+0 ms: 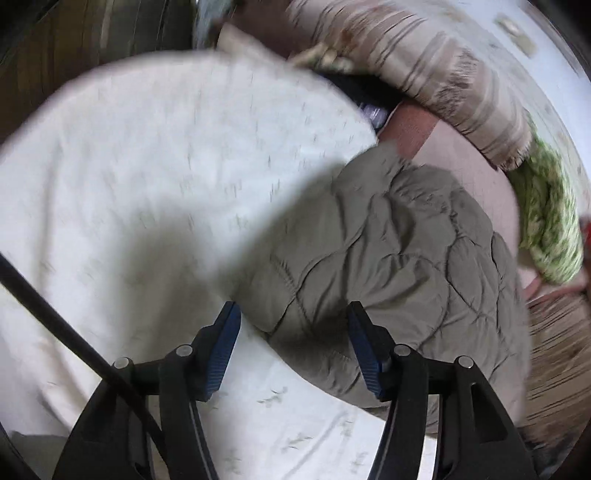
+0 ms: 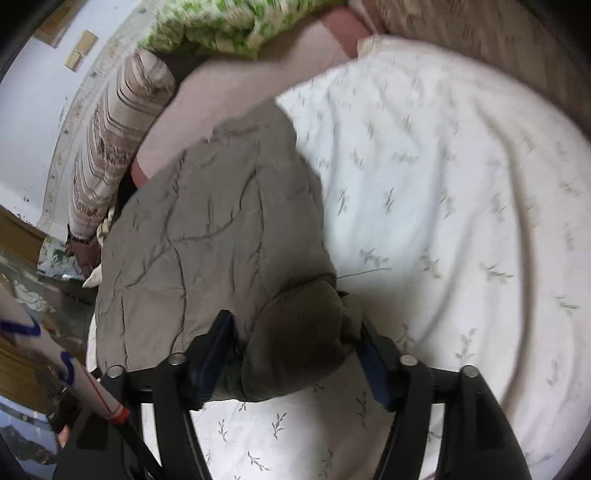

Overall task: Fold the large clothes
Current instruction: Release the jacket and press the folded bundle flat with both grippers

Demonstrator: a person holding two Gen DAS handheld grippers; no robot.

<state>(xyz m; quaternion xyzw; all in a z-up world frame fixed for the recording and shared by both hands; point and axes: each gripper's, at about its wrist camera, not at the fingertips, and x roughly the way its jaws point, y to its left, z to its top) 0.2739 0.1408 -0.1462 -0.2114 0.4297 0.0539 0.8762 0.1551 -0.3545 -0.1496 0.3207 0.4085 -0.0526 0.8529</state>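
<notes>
Right gripper [image 2: 295, 343] clamped on a bunched end of the olive quilted jacket [image 2: 218, 236]; left gripper [image 1: 291, 332] spread wide over jacket's near edge, on the leaf-print white sheet [image 1: 147, 166]

The right gripper [image 2: 295, 354] has its 2 blue-padded fingers [image 2: 221, 343] set apart around a bunched fold of an olive-grey quilted jacket [image 2: 214, 229], the padding bulging between them and touching both pads. The jacket lies spread on a white bedsheet [image 2: 443, 206] printed with small leaf sprigs. Beyond it sit a brown-striped pillow [image 2: 110, 147] and a green-and-white patterned cloth [image 2: 221, 26], both near the pale wall [image 2: 29, 122]. Edges are blurred.
</notes>
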